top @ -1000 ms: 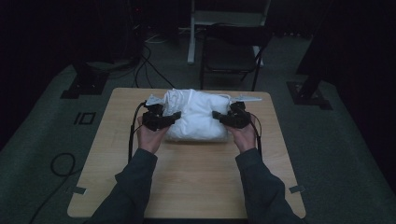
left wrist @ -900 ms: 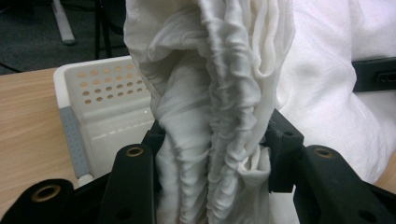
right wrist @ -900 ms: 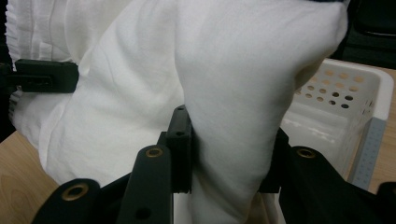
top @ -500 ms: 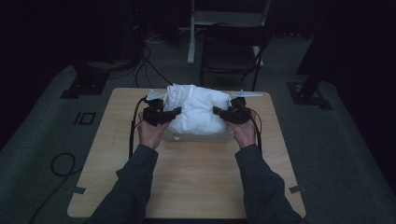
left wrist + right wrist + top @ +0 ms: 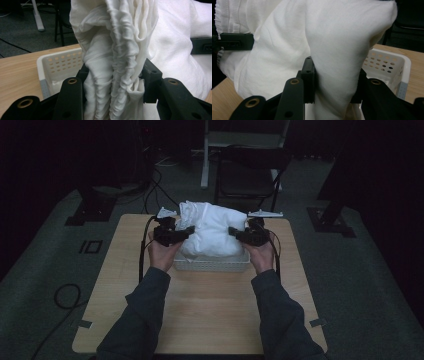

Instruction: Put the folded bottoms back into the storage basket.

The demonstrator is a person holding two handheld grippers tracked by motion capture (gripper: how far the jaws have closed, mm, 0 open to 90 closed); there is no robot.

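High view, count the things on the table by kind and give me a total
White cloth: 1
White perforated basket: 1
Black tools: 2, the left tool and the right tool, each shut on the cloth
Total: 4

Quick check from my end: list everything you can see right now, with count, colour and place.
cloth: one, white, bunched, held over the basket between both grippers
basket: one, white, perforated, on the table under the cloth
table: one, light wood, centre
chair: one, dark, beyond the table
cables: black, on the grey floor at left
left gripper: one, black, shut on the cloth's gathered edge
right gripper: one, black, shut on the cloth's other end
sleeves: two, dark, from the bottom edge
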